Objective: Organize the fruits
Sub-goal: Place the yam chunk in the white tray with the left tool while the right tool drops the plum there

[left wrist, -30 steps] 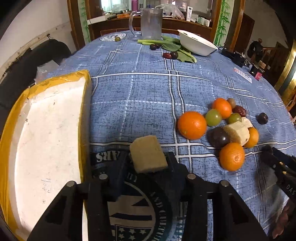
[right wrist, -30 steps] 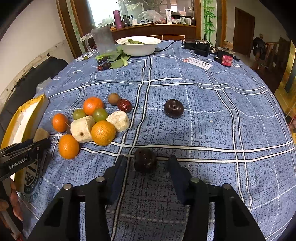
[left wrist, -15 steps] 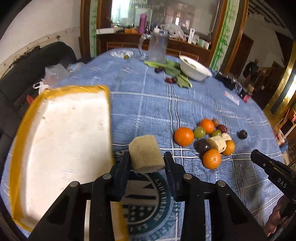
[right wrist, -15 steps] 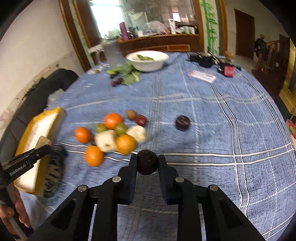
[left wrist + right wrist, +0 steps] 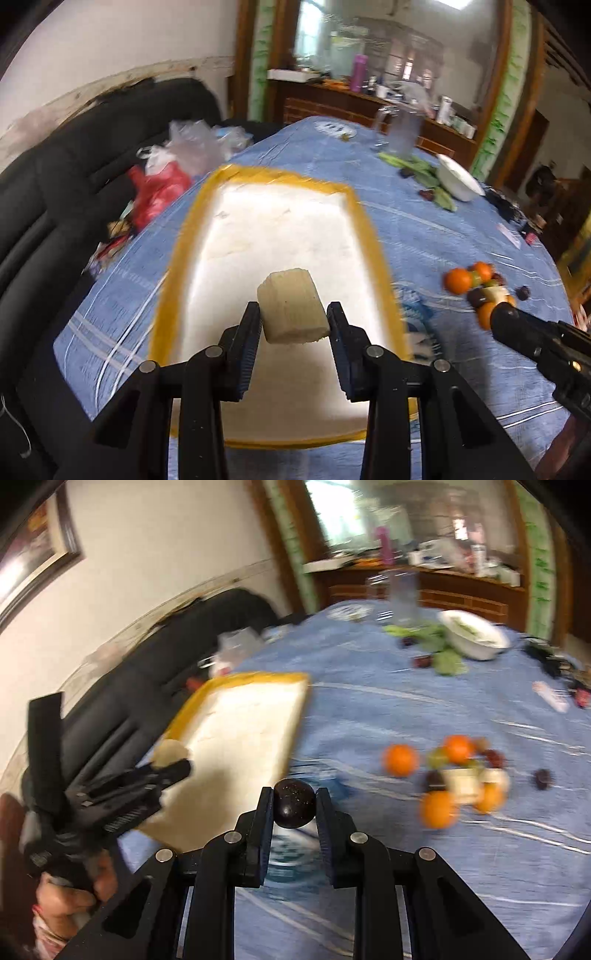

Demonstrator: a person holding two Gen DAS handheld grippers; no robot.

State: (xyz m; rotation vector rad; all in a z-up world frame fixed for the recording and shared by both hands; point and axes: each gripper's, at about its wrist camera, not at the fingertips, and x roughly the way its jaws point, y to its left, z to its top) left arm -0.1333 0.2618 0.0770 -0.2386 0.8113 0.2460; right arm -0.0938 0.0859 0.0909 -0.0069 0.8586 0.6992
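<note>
The left gripper (image 5: 293, 317) is clamped on a pale chunk (image 5: 291, 306) directly over the tray (image 5: 365, 229); the right gripper (image 5: 294, 803), clamped on a dark fruit (image 5: 294, 803), sits lower right of it.

We see a white wall (image 5: 155, 572) with a framed picture (image 5: 33, 554), a black sofa (image 5: 55, 177), a wooden sideboard (image 5: 332, 103), a bright window (image 5: 325, 48).

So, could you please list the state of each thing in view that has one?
Left gripper: shut on the pale fruit chunk.
Pale fruit chunk: held up over the tray.
Right gripper: shut on the dark round fruit.
Dark round fruit: held up, off the tablecloth.
Yellow-rimmed tray: lying flat, nothing in it.
Fruit pile: loose on the tablecloth.
</note>
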